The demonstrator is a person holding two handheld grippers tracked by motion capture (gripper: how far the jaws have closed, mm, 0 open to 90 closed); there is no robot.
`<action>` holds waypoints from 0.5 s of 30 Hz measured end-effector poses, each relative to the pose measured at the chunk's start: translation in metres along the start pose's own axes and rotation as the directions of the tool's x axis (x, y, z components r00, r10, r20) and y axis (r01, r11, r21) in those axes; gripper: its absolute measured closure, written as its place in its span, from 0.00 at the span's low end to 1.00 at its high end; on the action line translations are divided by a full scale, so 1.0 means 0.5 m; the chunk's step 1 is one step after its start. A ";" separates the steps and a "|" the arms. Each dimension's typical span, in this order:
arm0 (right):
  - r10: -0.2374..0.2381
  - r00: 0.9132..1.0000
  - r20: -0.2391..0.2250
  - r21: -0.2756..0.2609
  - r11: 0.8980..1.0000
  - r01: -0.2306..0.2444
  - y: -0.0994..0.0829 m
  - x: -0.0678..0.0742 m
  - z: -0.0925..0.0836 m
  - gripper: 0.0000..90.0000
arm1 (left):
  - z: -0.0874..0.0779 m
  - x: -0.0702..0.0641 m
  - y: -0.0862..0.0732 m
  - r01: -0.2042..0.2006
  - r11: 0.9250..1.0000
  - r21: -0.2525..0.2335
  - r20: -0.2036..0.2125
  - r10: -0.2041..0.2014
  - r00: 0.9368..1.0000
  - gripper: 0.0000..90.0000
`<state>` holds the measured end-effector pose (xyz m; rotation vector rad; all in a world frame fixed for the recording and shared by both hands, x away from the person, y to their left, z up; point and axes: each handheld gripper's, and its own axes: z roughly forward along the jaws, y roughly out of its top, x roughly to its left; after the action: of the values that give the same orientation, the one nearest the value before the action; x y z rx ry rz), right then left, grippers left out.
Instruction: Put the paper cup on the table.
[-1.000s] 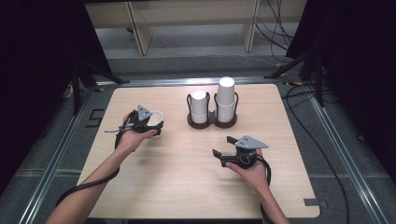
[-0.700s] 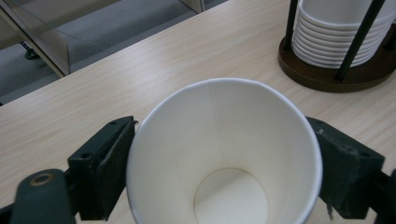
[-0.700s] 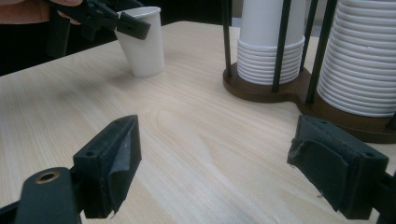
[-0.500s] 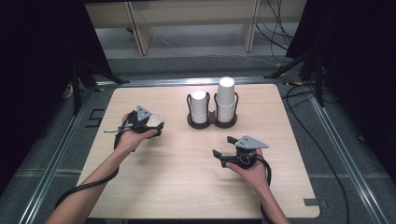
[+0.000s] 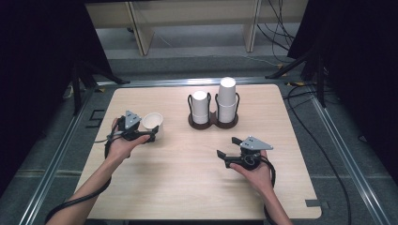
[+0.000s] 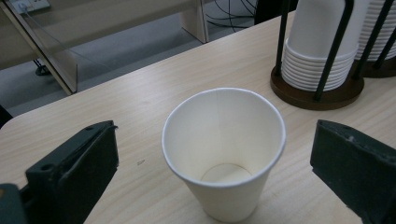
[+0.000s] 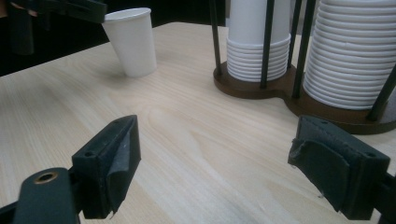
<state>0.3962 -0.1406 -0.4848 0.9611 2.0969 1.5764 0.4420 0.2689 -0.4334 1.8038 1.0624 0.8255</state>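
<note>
— One paper cup point(image 5: 152, 123) stands upright near the bench's left edge, between the left gripper point(image 5: 149, 131)'s jaws, which have just been opening and stand clear of it.

— And the right gripper point(image 5: 227, 149)?

— Gaping, empty, well apart toward the right edge.

A light wooden counter point(image 5: 187, 178) with rounded corners sits inside a grey metal frame point(image 5: 335, 154) on a grey floor. Near the middle of its far edge stands a dark brown double holder point(image 5: 213, 121) with black upright wires, carrying two stacks of white paper cups turned upside down, a shorter stack point(image 5: 200, 107) and a taller stack point(image 5: 226, 99) just beside it. Beyond the far edge are pale wooden furniture legs point(image 5: 251, 28) and black cables point(image 5: 286, 26) lying on the floor, with dark curtains at both sides.
</note>
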 end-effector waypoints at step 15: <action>0.029 0.999 0.015 -0.015 0.999 -0.029 -0.004 -0.009 -0.014 0.17 | -0.096 -0.007 -0.073 0.013 0.999 -0.052 -0.012 -0.013 1.000 0.01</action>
<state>0.3943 -0.1490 -0.4850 0.9996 2.0668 1.5919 0.3880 0.2920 -0.4473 1.7486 1.0504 0.8502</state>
